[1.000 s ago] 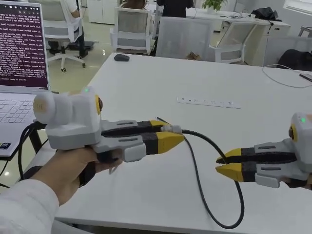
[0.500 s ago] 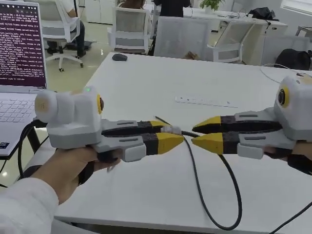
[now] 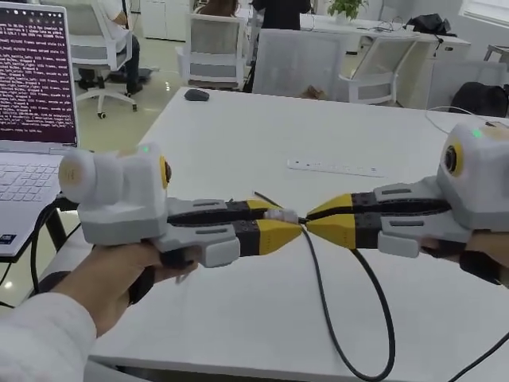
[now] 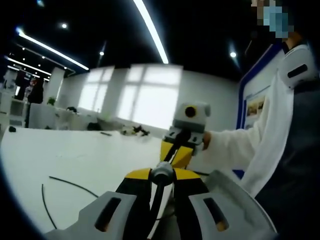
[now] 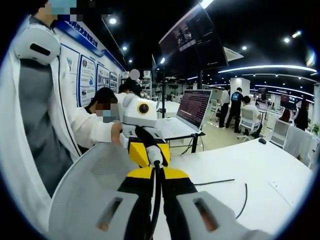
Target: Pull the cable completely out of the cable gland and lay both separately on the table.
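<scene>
1. Black cable (image 3: 315, 270) still runs into the cable gland (image 3: 280, 214). From there it droops in a loop towards the near edge of the table (image 3: 238, 135) and rises again on the right.
2. Pale and small, the cable gland is held above the table, closer to the near edge than the far one.
3. Yellow-tipped, the left gripper (image 3: 288, 220) comes in from the left edge with its jaws pinched on the cable gland; the left gripper view shows the round fitting (image 4: 162, 173) caught between them.
4. Facing it tip to tip, the right gripper (image 3: 312, 220) has its jaws narrowed onto the cable just beside the gland; in the right gripper view the black line (image 5: 156, 192) runs between them.
5. A white power strip (image 3: 334, 168) lies mid-table, a dark mouse (image 3: 196, 95) near the far left corner.
6. A laptop (image 3: 36, 79) stands open beyond the left edge.
</scene>
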{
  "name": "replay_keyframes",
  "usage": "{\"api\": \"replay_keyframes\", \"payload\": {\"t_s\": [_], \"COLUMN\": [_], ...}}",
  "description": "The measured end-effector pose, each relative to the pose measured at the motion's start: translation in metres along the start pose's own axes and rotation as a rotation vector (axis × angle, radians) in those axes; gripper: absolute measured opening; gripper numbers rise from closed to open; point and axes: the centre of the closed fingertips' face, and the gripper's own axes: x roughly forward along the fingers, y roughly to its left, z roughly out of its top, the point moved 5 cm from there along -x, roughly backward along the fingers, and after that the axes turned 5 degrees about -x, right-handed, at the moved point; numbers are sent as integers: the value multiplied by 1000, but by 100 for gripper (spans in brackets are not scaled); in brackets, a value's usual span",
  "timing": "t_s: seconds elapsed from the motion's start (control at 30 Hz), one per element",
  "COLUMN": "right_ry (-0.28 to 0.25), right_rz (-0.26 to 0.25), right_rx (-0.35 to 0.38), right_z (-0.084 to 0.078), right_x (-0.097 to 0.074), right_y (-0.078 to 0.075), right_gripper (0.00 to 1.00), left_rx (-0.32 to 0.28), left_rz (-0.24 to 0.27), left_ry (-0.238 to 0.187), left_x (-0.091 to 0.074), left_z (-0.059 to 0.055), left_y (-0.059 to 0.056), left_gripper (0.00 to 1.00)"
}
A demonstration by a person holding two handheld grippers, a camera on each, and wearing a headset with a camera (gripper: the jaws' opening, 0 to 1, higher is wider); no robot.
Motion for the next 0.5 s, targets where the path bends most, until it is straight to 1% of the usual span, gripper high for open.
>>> {"api": "replay_keyframes", "payload": {"t_s": [0.1,0.27,0.3,0.37,0.4,0.43,0.47,0.5], "right_ry": [13,24,50,76,81,77,66,54], "right_rz": [7,13,17,21,17,11,10,8], "right_rx": [20,27,30,3,-6,-34,-33,-10], "right_z": [-1,-1,-3,-6,-6,-5,-4,-3], "right_x": [1,1,2,5,5,5,5,4], "right_y": [0,-1,-1,0,0,-1,-1,-2], "right_gripper": [5,5,5,5,4,4,4,4], "left_rx": [4,3,5,12,12,10,5,0], "left_rz": [0,2,2,2,4,6,7,7], "left_ry": [8,8,10,16,18,18,11,2], "left_x": [0,0,0,1,1,0,0,-1], "left_z": [-1,-1,-1,-2,-2,-2,-1,0], "left_y": [0,1,1,0,0,1,2,2], "left_gripper": [17,17,17,17,17,17,17,17]}}
